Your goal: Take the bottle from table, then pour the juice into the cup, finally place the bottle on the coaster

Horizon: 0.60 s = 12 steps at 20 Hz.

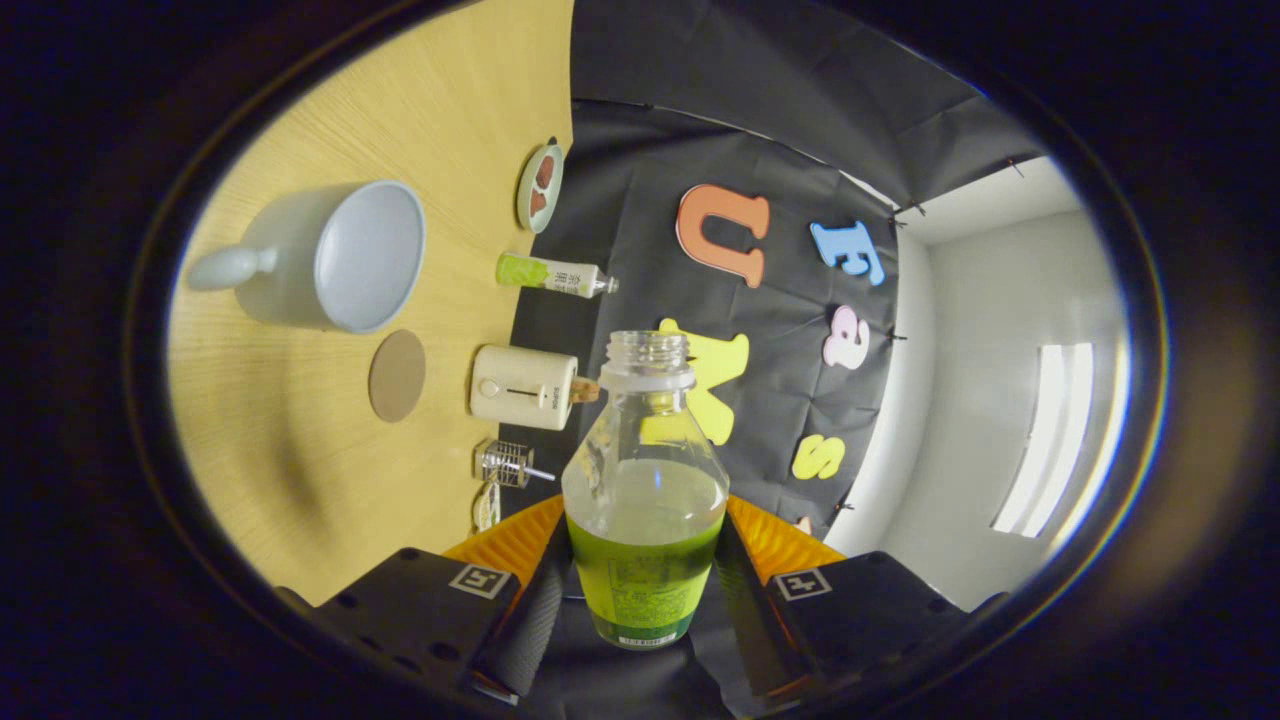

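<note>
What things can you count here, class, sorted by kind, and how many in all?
Bottles: 2, the open juice bottle between the gripper fingers and a small bottle on the table
Cups: 1
Coasters: 1
Toasters: 1
Plates: 1
Total: 6

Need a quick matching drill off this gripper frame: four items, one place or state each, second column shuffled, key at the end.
1. bottle
2. cup
3. coaster
4. toaster

a. bare disc on the table, between cup and toaster
b. empty, handle pointing away from the wall
c. uncapped, gripped between the gripper fingers
d. at the table's edge by the black cloth

Pairs: 1-c, 2-b, 3-a, 4-d
</note>
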Each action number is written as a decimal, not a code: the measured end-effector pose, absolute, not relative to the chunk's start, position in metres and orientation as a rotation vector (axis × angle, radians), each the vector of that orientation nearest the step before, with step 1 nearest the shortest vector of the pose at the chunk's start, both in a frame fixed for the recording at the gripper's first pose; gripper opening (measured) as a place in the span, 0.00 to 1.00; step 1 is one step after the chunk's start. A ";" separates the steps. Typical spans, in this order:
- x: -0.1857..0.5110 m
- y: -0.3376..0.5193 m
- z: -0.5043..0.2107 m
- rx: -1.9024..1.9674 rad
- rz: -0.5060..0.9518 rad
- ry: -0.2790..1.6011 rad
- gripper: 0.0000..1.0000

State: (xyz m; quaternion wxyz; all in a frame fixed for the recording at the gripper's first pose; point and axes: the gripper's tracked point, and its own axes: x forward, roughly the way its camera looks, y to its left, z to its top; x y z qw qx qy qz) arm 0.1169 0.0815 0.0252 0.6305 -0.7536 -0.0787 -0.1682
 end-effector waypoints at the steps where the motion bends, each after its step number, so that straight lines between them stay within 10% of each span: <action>1: 0.117 0.082 0.026 -1.737 -0.394 -0.181 0.81; 12: 0.116 0.085 0.028 -1.806 -0.451 -0.200 0.81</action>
